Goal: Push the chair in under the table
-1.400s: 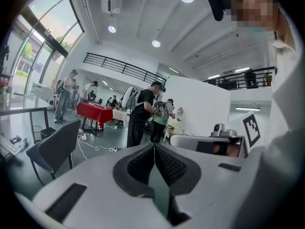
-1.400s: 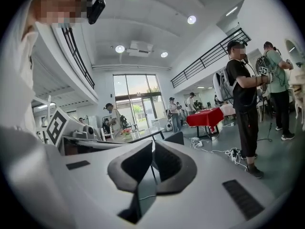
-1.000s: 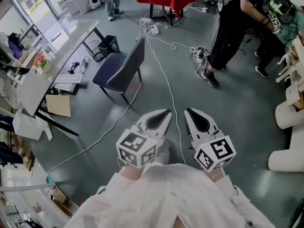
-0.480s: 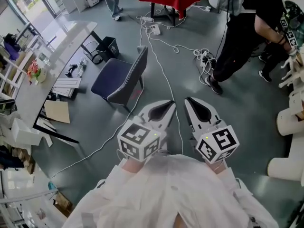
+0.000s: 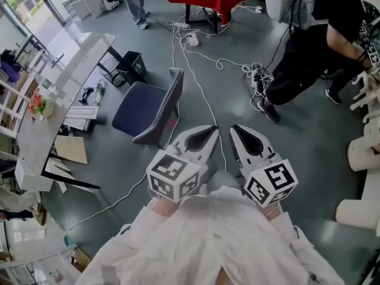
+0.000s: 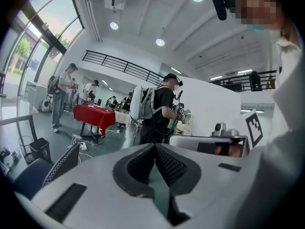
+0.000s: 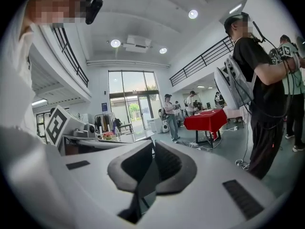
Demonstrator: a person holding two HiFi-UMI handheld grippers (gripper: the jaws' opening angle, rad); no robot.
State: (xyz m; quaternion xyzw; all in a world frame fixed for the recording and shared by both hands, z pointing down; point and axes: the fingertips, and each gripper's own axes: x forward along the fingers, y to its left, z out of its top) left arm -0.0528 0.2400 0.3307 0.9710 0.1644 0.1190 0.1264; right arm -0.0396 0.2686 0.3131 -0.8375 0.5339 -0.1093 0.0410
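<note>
Head view: dark blue padded chair [image 5: 145, 108] stands ahead-left, untouched, backrest toward the grippers, seat facing the long white table [image 5: 74, 61].
Nearer: left gripper [image 5: 208, 132].
Jaws: left gripper and right gripper [image 5: 237, 130] both pressed together, empty.

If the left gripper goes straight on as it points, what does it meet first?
Not the chair, which sits to the left of the left gripper. Past the tongs the way looks free over floor with cables, then likely the person in black; depth is unclear.
</note>
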